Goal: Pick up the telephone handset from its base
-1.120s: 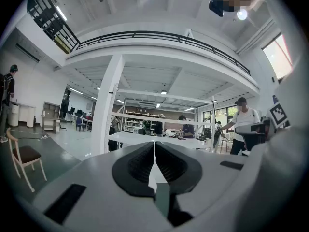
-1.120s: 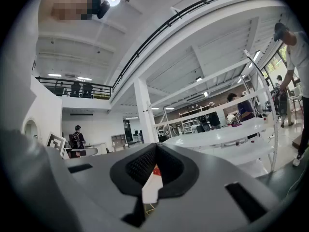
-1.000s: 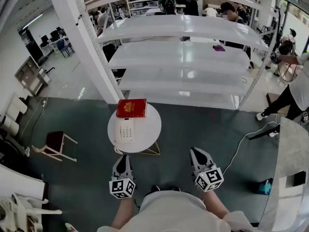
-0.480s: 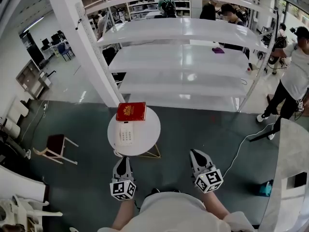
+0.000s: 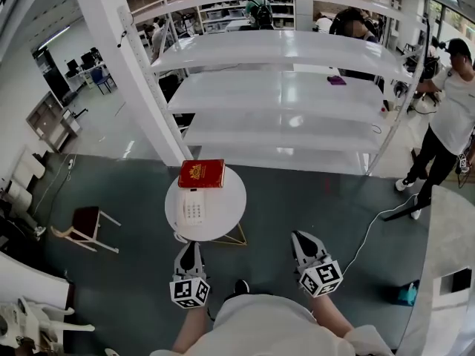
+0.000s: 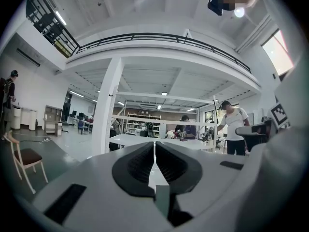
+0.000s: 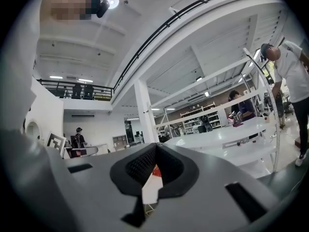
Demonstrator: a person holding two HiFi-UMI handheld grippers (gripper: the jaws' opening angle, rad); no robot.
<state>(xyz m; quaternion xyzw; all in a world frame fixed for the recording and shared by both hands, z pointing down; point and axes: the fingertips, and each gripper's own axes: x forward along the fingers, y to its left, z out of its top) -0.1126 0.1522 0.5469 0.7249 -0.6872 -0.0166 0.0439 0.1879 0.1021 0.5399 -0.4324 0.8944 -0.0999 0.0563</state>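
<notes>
Holds the left gripper (image 5: 188, 245) and the right gripper (image 5: 300, 236) side by side low in the head view, close to the body, both pointing away from it and well apart from each other. In the left gripper view, jaws pressed together along their tips, nothing between them. In the right gripper view, tips likewise meeting and empty, with only a sliver of white and red background visible through the notch below them. On the small round table (image 5: 226, 221), toward its left edge: the white telephone (image 5: 192, 208), with the handset (image 5: 185, 206) lying along the base and touched by neither gripper. At the table's far edge, just beyond the telephone, a red box (image 5: 201, 173); touching the telephone or merely beside it, cannot tell. Left gripper just short of the table's near edge, roughly in line with the telephone; right gripper off to the right of the table, over dark floor (image 5: 312, 191). Behind the table, white shelving (image 5: 282, 87); to the left, a wooden chair (image 5: 83, 221) with a dark seat; at the right edge, a person in a white shirt (image 5: 449, 110).
</notes>
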